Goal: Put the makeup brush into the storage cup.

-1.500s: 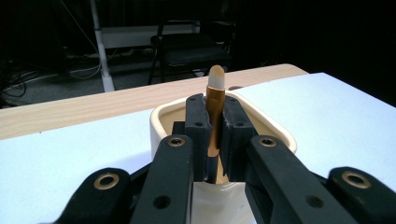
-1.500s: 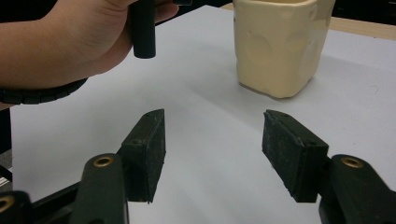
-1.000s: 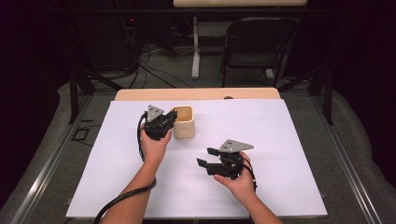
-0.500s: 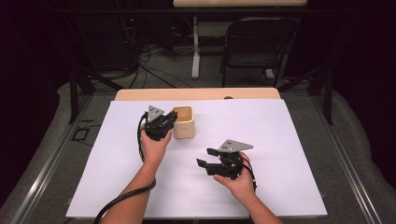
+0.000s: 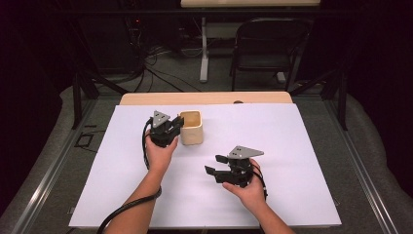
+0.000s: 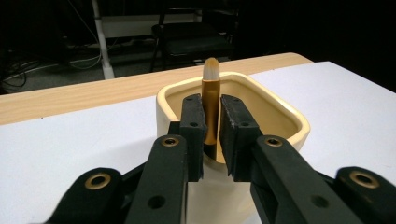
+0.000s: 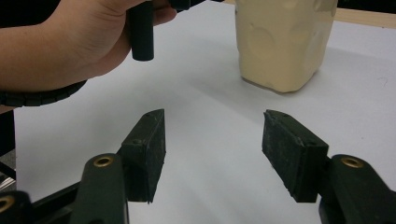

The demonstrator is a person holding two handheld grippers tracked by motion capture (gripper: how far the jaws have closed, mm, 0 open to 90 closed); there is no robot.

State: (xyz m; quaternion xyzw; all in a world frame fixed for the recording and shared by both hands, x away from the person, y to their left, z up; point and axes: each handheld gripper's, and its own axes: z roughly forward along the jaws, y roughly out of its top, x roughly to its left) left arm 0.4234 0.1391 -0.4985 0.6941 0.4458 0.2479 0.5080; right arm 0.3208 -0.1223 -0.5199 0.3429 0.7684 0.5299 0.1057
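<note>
Cream-coloured cup with rounded square sides stands on the white sheet that covers the tabletop, toward the far left part, near the bare wooden strip along the back edge. Left gripper is right beside the cup on its left, fingers pointing over the rim, held from below by the left hand, with the cable trailing back along the forearm. In the left gripper view the fingers stand nearly closed on either side of a brush with a gold-brown handle and a pale rounded tip. The brush is upright, its tip above the fingers, its lower end down inside the cup's opening. These fingers have just been opening a little, with the brush between them. The left pad looks to be against the handle, and on the right side I cannot tell whether the pad presses or stands just off. Right gripper is well apart from the cup, nearer the front and to the right, low over the sheet in the right hand and aimed left and toward the cup. In the right gripper view its fingers are spread wide with only bare sheet between them. Farther off that view shows the cup and the left hand. Dark folding chair stands behind the tabletop.
</note>
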